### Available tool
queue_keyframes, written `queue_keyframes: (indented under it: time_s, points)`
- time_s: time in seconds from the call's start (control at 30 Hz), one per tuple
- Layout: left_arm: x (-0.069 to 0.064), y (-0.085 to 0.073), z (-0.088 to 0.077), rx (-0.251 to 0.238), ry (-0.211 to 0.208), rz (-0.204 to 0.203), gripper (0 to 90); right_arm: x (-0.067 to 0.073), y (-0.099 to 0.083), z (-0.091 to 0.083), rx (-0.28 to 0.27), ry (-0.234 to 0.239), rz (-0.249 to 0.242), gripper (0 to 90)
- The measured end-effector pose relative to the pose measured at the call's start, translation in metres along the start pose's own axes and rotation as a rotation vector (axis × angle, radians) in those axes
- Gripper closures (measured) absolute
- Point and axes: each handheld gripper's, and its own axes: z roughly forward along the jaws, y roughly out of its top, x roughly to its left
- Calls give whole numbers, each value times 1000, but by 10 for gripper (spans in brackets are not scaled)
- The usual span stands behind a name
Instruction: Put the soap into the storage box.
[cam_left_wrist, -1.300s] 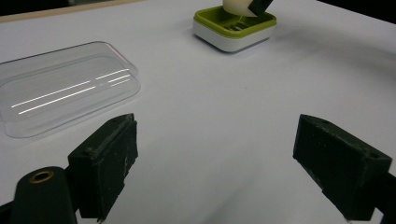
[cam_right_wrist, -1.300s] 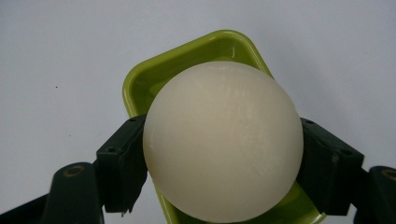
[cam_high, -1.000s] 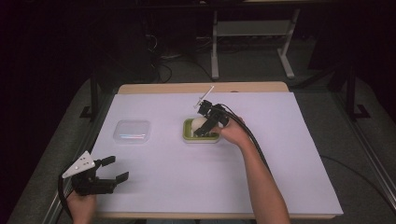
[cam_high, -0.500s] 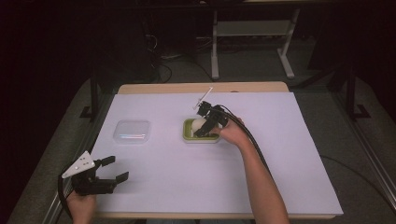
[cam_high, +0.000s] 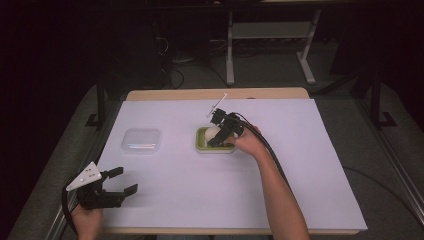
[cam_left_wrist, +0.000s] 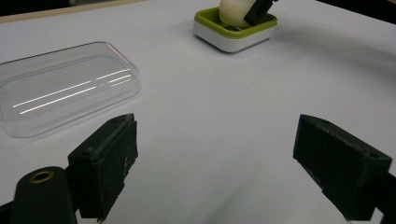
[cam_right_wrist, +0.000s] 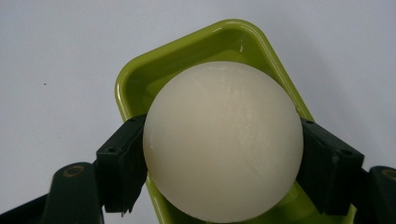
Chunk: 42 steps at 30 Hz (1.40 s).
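High view, table: white sheet (cam_high: 300, 165) covers the top; a bare wooden strip (cam_high: 165, 94) runs along the far edge at 12 o'clock.
High view, dish: green soap dish (cam_high: 202, 145) sits near the sheet's centre, well apart from every edge.
High view, right gripper (cam_high: 220, 135): reaches into the dish from 4 o'clock, jaws clamped on the pale ball (cam_high: 212, 133).
High view, lid: clear plastic lid (cam_high: 142, 140) lies flat at 9 o'clock of the dish, apart from it, with bare sheet between.
High view, left gripper (cam_high: 122, 182): rests at the near left corner, about 7 o'clock of the lid, jaws spread and holding nothing.
High view, free room: the right half of the sheet lies bare.
Left gripper view, jaws: spread wide over bare sheet; lid (cam_left_wrist: 65, 91) at 10 o'clock, dish (cam_left_wrist: 229, 35) at 1 o'clock with the ball (cam_left_wrist: 236, 10) inside.
Right gripper view, grasp: the ball (cam_right_wrist: 223, 140) is pinched at its widest part, one jaw on each side, above the dish (cam_right_wrist: 149, 77).
Right gripper view, dish rim: rounded far corners show beyond the ball at 12 o'clock; bare sheet surrounds the rim.
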Motion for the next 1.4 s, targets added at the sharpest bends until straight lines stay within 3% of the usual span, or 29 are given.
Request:
queue_keyframes:
  time_s: [1.4]
  points:
    - [0, 0, -1, -6, 2, -2, 133, 2, 2, -2, 18, -31, -14, 242]
